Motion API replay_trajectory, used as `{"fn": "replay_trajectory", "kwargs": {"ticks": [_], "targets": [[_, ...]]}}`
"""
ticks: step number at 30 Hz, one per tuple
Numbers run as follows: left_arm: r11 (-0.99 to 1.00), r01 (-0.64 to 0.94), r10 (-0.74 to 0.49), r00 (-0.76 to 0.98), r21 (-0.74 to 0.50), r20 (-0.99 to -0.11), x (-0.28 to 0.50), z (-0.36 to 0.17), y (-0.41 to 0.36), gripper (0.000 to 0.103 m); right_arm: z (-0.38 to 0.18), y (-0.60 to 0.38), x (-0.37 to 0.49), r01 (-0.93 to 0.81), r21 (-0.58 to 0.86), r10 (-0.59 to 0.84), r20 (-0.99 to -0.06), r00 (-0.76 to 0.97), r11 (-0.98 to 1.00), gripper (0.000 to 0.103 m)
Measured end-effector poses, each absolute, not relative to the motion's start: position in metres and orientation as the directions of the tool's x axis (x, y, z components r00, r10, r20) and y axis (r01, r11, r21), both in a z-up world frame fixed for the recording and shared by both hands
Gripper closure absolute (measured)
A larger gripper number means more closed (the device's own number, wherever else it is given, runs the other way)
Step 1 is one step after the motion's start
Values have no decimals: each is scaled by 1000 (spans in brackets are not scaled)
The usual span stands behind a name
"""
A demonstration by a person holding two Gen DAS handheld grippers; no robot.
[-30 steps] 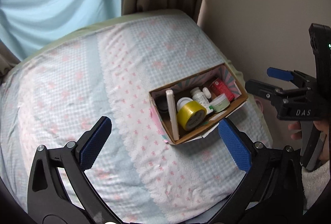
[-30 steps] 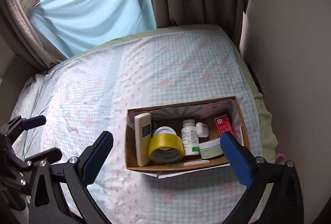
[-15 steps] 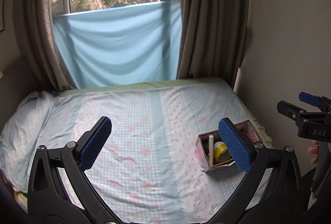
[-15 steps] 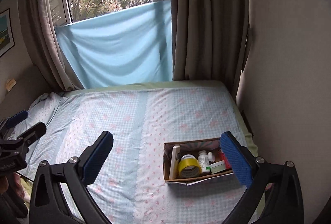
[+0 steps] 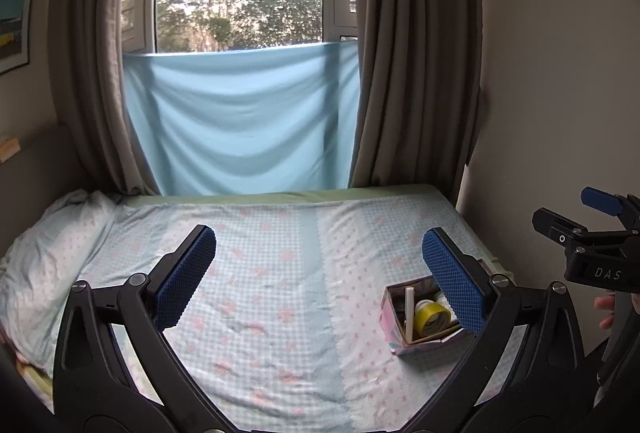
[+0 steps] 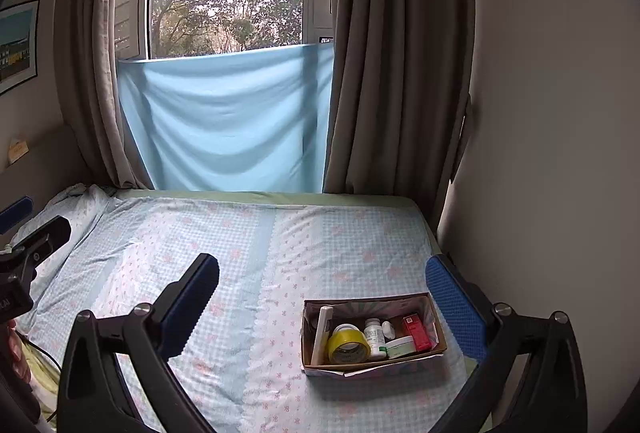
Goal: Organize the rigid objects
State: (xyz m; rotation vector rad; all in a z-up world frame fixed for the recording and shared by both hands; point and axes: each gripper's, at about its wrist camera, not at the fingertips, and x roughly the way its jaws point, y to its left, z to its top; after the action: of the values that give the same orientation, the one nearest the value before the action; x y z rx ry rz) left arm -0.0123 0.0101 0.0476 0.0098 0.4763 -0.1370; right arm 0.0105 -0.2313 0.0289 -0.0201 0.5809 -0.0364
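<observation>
Looking through my left wrist camera, I see my left gripper [image 5: 318, 279] with its jaws wide open and nothing between them, above the bed [image 5: 260, 273]. A cardboard box [image 5: 400, 329] stands on the bed near its right edge, partly hidden behind my right blue pad, with a yellow tape roll [image 5: 432, 318] and a white stick-like thing [image 5: 409, 313] inside. My right gripper [image 5: 588, 217] shows at the far right, away from the box. In the right wrist view, my right gripper [image 6: 322, 291] also has its jaws wide open and empty. There the box [image 6: 372, 363] holds the tape roll [image 6: 347, 346], a white bottle [image 6: 375, 337], a red carton [image 6: 416, 331] and a green-lidded jar [image 6: 400, 346].
</observation>
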Motion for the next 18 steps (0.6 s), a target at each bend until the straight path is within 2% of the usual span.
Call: {"fn": "replay_trajectory", "kwargs": {"ticks": [18], "targets": [[991, 133, -131, 874, -28, -467, -9, 46, 1, 0, 30, -238, 11, 36, -16, -39, -547, 836, 999, 0]]}}
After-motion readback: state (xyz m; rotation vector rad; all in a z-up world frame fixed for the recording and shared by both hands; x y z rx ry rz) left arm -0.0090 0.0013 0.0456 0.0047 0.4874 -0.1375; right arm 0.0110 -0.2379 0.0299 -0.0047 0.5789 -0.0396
